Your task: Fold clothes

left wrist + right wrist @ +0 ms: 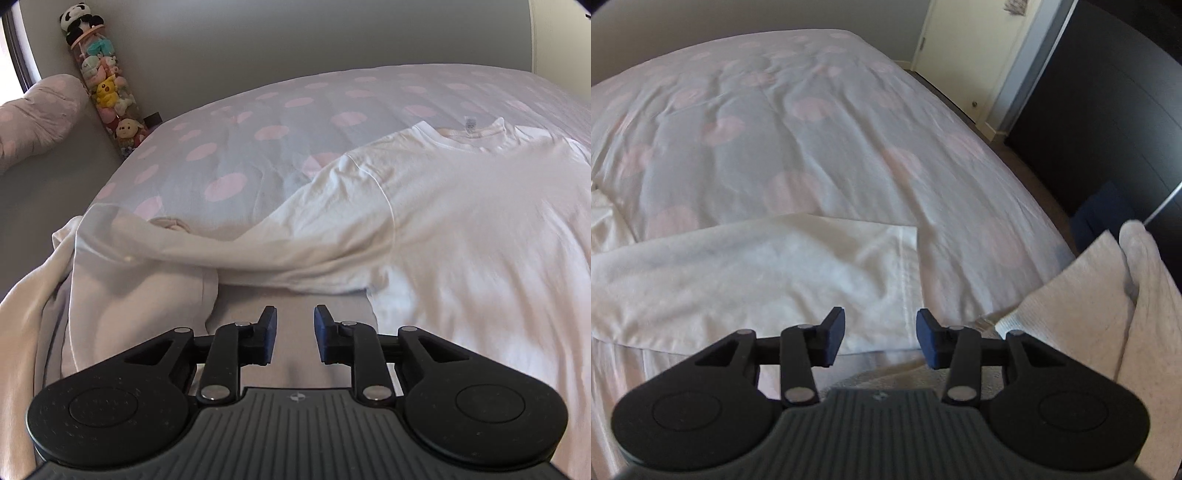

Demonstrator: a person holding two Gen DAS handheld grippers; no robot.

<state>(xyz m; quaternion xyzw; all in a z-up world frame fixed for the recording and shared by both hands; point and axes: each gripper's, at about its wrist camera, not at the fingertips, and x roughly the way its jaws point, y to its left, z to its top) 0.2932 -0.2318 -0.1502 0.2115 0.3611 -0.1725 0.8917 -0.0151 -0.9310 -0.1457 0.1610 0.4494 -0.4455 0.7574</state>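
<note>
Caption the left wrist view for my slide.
Open left gripper above a white T-shirt spread on a polka-dot duvet.

White t-shirt looks like soft matt cotton, a bit wrinkly. Polka-dot bed cover is smooth creased cloth. Gripper fingers are matt black plastic.

No words, brand names or numbers can be read in either view. The white T-shirt carries a small neck label just inside its collar, with bluish print too small and blurred to make out. The left gripper body bears a small round emblem, a circle cut into quarters, with no lettering. A similar mark on the right gripper body is too blurred to tell.
</note>
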